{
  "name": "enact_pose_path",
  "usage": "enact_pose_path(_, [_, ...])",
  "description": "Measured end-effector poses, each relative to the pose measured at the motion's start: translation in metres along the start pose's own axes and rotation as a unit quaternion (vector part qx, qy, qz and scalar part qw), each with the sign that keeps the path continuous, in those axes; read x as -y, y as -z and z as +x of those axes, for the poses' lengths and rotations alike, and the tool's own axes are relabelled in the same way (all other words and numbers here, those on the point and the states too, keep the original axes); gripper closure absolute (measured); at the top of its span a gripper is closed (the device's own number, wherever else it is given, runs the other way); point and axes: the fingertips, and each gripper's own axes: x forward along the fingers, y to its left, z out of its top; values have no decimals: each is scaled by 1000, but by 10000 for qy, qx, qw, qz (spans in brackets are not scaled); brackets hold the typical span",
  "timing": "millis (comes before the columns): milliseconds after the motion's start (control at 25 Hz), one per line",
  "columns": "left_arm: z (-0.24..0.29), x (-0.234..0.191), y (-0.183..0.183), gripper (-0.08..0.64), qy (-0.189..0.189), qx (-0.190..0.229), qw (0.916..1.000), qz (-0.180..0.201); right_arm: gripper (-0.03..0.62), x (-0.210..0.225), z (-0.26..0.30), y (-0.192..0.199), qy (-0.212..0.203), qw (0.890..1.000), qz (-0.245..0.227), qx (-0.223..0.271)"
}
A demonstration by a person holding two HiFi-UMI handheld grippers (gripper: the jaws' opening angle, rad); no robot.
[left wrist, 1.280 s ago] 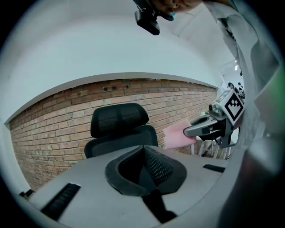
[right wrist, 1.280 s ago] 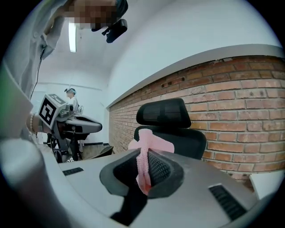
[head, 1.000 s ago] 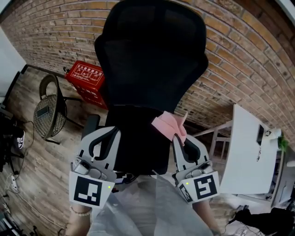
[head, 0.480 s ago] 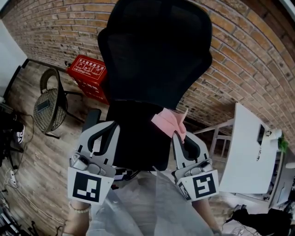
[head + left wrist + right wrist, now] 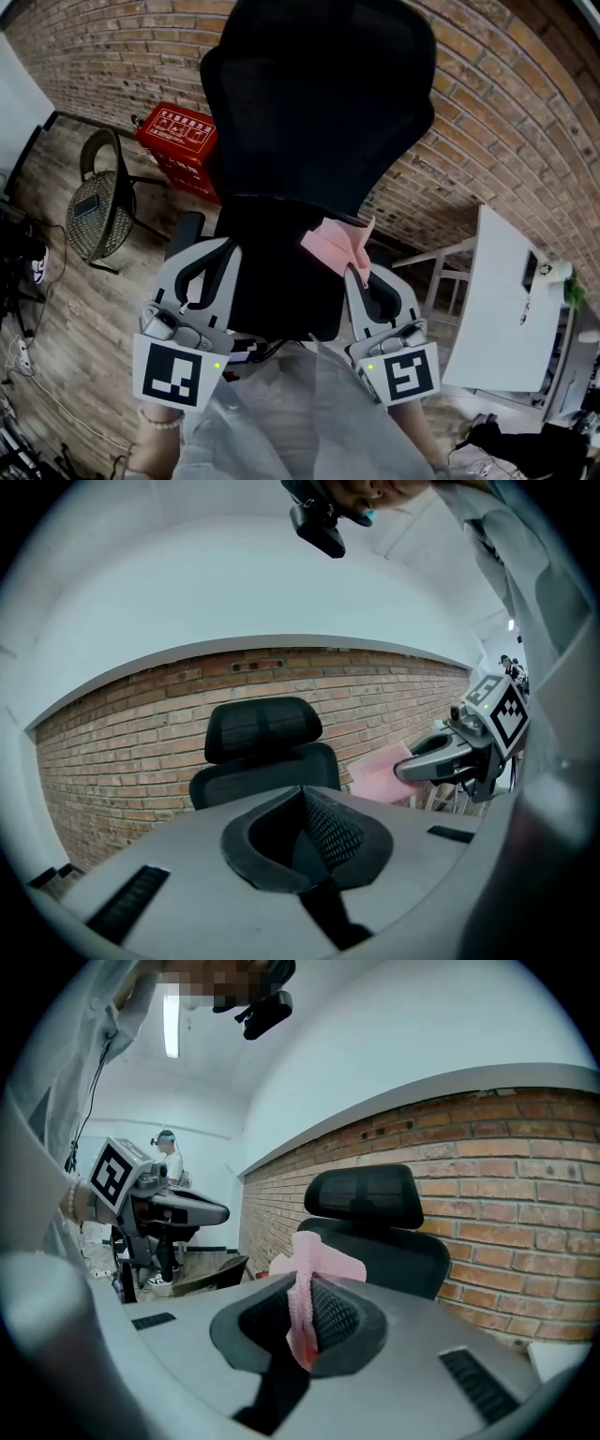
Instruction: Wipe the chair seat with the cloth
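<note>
Barely shifted over the last second: right gripper (image 5: 356, 274) and its pink cloth (image 5: 335, 246) nudged slightly inward along the right edge of the black office chair (image 5: 319, 112). Left gripper (image 5: 217, 253) much as before at the chair's left side.

Seen from above, facing the chair's tall mesh backrest, with the dark seat (image 5: 281, 291) just below it.

Right gripper clamped on the cloth, jaws pressed together with a fold of pink fabric pinched between them and standing up past the tips. Cloth held at the seat's right rear corner, close under the backrest. Whether touching the seat or just above it, unclear.

Left gripper closed on nothing, jaws meeting with no gap. Held off the seat's left edge, just beside a dark armrest (image 5: 187, 228).

Behind the chair, a red brick wall (image 5: 506, 122). Left of the chair, on a wooden plank floor (image 5: 56, 309), a red box (image 5: 176, 141) with white lettering. Farther left of the chair, a round wicker chair (image 5: 98, 202). Right of the chair, a white table (image 5: 506, 300) seen edge-on from above.

In front of the chair, at the bottom of the head view, pale translucent sleeves (image 5: 281, 427) and a beaded bracelet (image 5: 159, 424) on the left wrist.
</note>
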Motion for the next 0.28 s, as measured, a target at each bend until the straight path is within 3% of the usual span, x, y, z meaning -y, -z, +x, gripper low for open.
enact_pose_path(80, [0,-2,1,541,-61,-20,10000,-42,537,-1,0,2,-8,10000,43,-29])
enact_pose_path(280, [-1,-3,-1,541,1,-53,9993,368,537,-3,1,5,-42,10000,35,-56])
